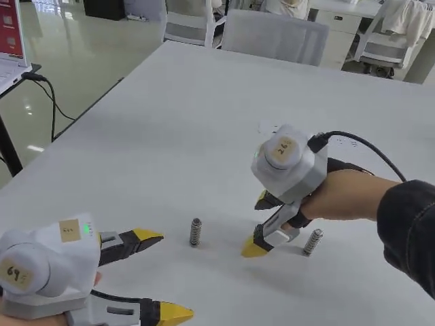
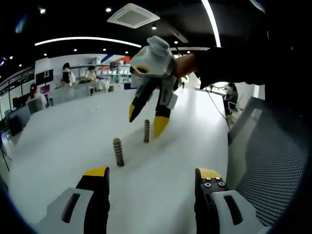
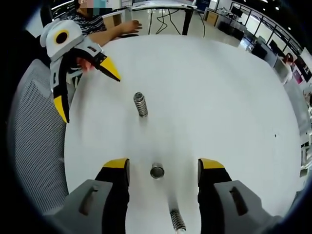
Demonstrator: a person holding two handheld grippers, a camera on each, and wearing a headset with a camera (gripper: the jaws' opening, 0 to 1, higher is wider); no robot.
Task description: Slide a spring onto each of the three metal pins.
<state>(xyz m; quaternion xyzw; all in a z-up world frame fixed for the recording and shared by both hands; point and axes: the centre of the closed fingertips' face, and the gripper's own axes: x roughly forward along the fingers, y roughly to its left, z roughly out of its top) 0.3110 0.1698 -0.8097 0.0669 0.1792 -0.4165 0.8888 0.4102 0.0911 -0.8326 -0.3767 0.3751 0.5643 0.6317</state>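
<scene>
Three small coiled springs stand upright in a row on the white table (image 1: pixel 204 122). The nearest spring (image 1: pixel 196 231) (image 2: pixel 118 151) (image 3: pixel 141 104) stands between the two grippers. My right gripper (image 1: pixel 258 224) (image 3: pixel 164 163) (image 2: pixel 145 119) is open, tips down at the table, its jaws either side of the middle spring (image 3: pixel 157 171) (image 2: pixel 146 130), seen end-on as a metal ring. The third spring (image 1: pixel 312 242) (image 3: pixel 177 220) stands just behind that gripper. My left gripper (image 1: pixel 163 275) (image 2: pixel 153 173) (image 3: pixel 83 87) is open and holds nothing, a short way from the nearest spring.
A grey mesh chair (image 2: pixel 273 161) (image 3: pixel 34 146) sits at the near table edge. More chairs (image 1: pixel 275 34) stand at the far edge. A black cable (image 1: pixel 367 146) runs from the right gripper. A person (image 3: pixel 105 27) sits at another table beyond.
</scene>
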